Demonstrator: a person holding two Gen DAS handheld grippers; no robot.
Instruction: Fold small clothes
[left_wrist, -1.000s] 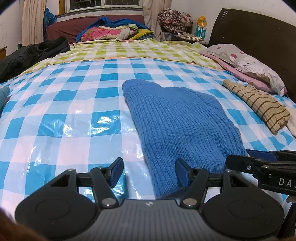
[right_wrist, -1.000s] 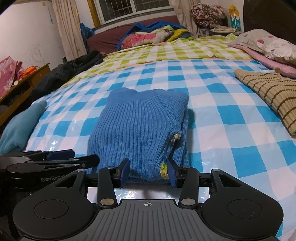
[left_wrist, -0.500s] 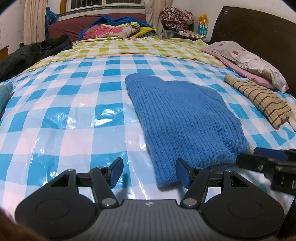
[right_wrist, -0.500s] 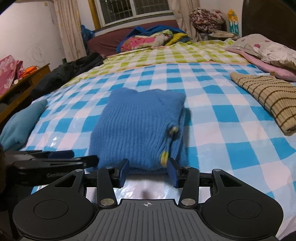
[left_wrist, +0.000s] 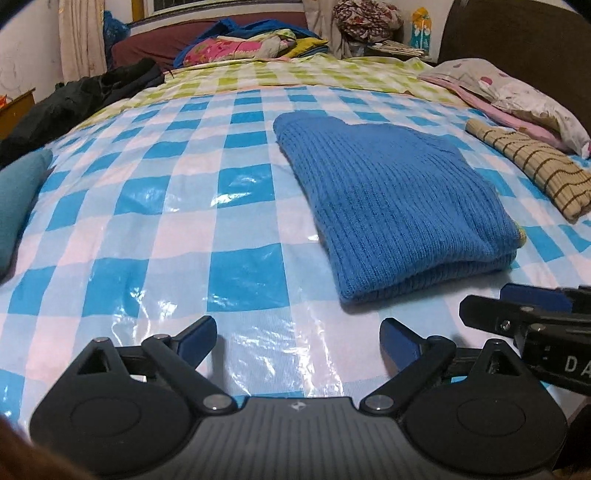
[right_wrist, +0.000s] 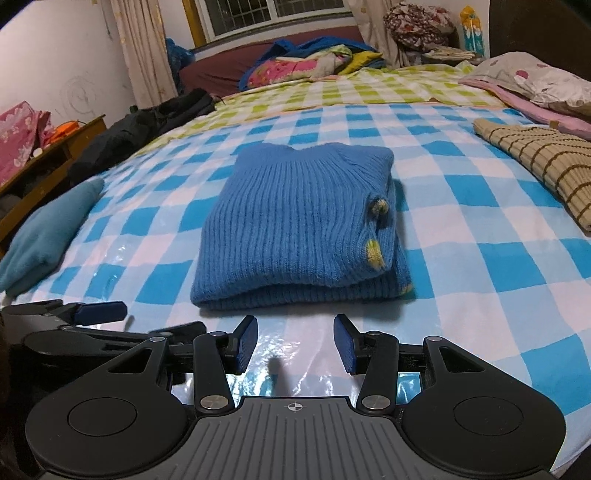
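Blue-checked plastic sheet (right_wrist: 461, 236) bears the folded blue sweater (right_wrist: 299, 221) — both grippers (left_wrist: 297, 338) (right_wrist: 294, 341) gape, empty.

The folded sweater (right_wrist: 295, 225) is solid mid-blue rib knit, with small yellow flecks along its right edge. Beneath it the plastic sheet (right_wrist: 461, 229) is checked in bright blue, pale blue and white. Farther off, the bedspread (right_wrist: 369, 92) is checked lime green and white. To the right lies a beige knit (right_wrist: 543, 162) with thin dark brown stripes. On the near left sits a plain teal cloth (right_wrist: 44, 236). The gripper pads (right_wrist: 246, 341) are dark blue on black frames.
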